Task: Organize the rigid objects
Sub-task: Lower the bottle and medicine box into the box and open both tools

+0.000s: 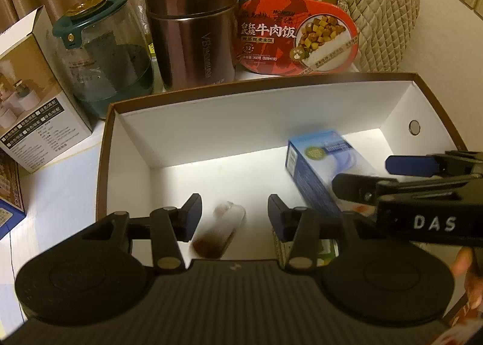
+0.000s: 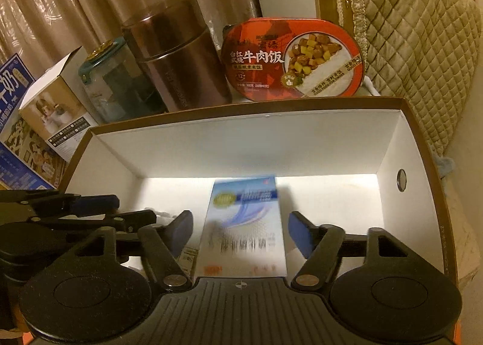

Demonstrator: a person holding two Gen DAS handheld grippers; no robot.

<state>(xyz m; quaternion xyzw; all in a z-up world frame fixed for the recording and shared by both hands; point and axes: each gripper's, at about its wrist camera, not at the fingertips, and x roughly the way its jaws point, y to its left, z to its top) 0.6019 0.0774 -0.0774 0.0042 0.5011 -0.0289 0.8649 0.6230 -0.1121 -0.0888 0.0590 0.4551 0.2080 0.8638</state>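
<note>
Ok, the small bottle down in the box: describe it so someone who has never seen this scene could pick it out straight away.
Find the large open box, white inside with a brown rim. On its floor, between the fingers of the left gripper, lies the small clear bottle, on its side. Unlike the light blue carton beside it, it is rounded, see-through and holds something dark brown at one end.
</note>
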